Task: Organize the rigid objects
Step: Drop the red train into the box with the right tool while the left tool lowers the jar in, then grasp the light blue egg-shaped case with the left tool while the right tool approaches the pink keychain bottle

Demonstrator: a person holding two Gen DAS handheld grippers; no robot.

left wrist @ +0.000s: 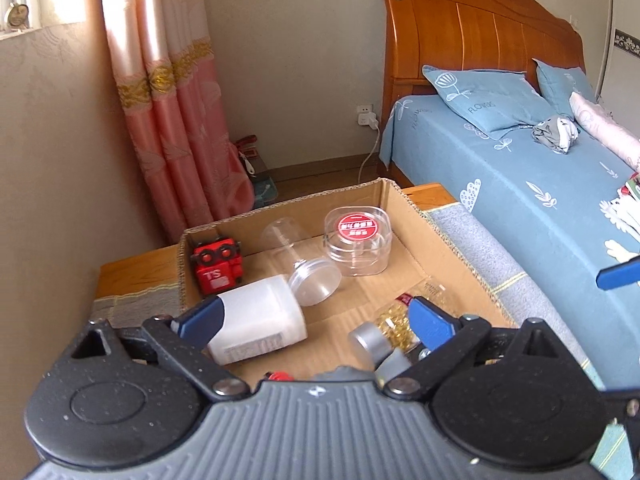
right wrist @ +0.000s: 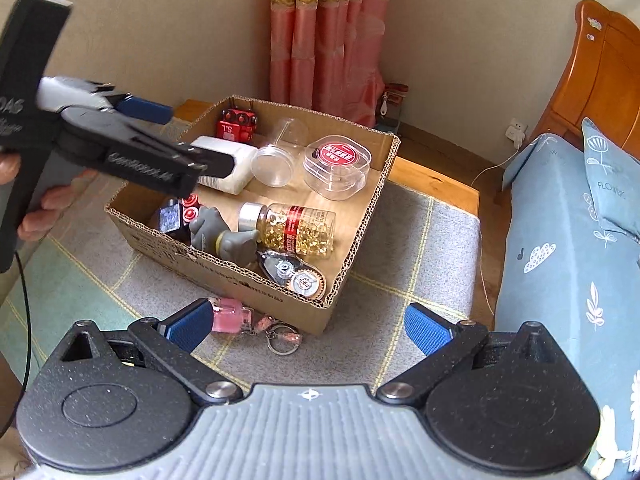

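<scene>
Pink bottle (right wrist: 231, 315) outside box (right wrist: 280, 300), long axis crosswise, at 10 o'clock off spread right tongs (right wrist: 310, 326); left tongs (left wrist: 316, 318) spread over box.

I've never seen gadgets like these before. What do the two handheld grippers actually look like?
Each gripper, left and right, has blue ribbed finger pads on black speckled linkages and a grey ridged base. In the right wrist view, the left one carries white lettering and a thin black cable.

The tabletop (right wrist: 436, 178) is covered by a grey checked cloth (right wrist: 420, 240). On the cloth a cardboard box (right wrist: 240, 280) is set, with a pink bottle (right wrist: 232, 314) and keyring (right wrist: 282, 340) lying just beside it.
</scene>
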